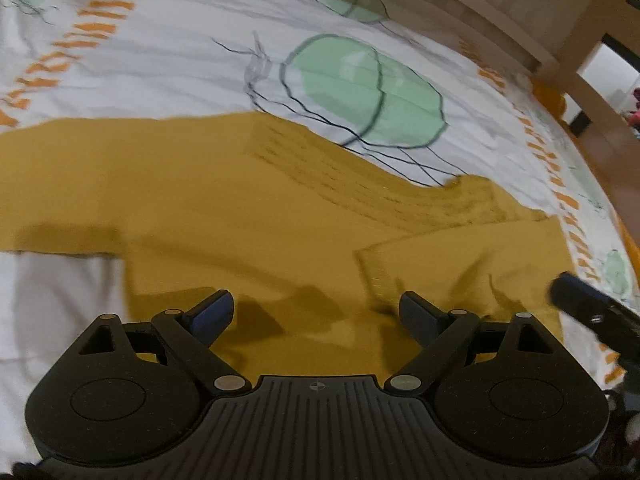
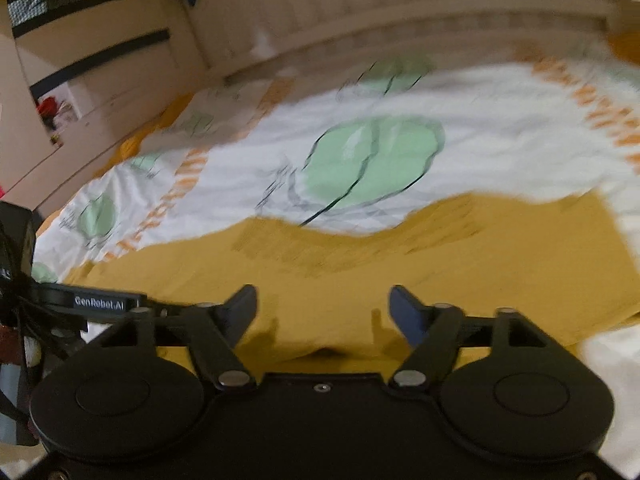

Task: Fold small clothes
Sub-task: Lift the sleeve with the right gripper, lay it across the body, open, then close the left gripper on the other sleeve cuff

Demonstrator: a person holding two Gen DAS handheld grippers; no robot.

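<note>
— Where the bed (image 1: 168, 72) runs up to its far edge, what closes it in?

— A pale wooden bed frame (image 1: 500, 20) stands along the far side. In the right wrist view it bends round the far left corner too. The white cover, printed with green round shapes and orange dashes, lies bare between that frame and the shirt, so most of the open room is at the far side.

— And the shirt?

— The mustard yellow shirt (image 1: 200, 200) is spread flat on the bed, on the near part of it, right under both grippers. A sleeve (image 1: 460, 264) on the right side in the left wrist view is folded in over the body. The neck edge (image 2: 348, 240) faces the far side. On the near left a strip of white cover shows beside the shirt's side edge.

— The grippers?

— The left gripper (image 1: 316, 312) has its jaws standing wide apart over the shirt, with nothing between them. The right gripper (image 2: 323, 312) is likewise spread wide and grips nothing, with only cloth lying below. Its tip shows at the right edge of the left wrist view, near the folded sleeve.

— Any boxes or baskets?

— I cannot make any out; the pictures are blurred.
</note>
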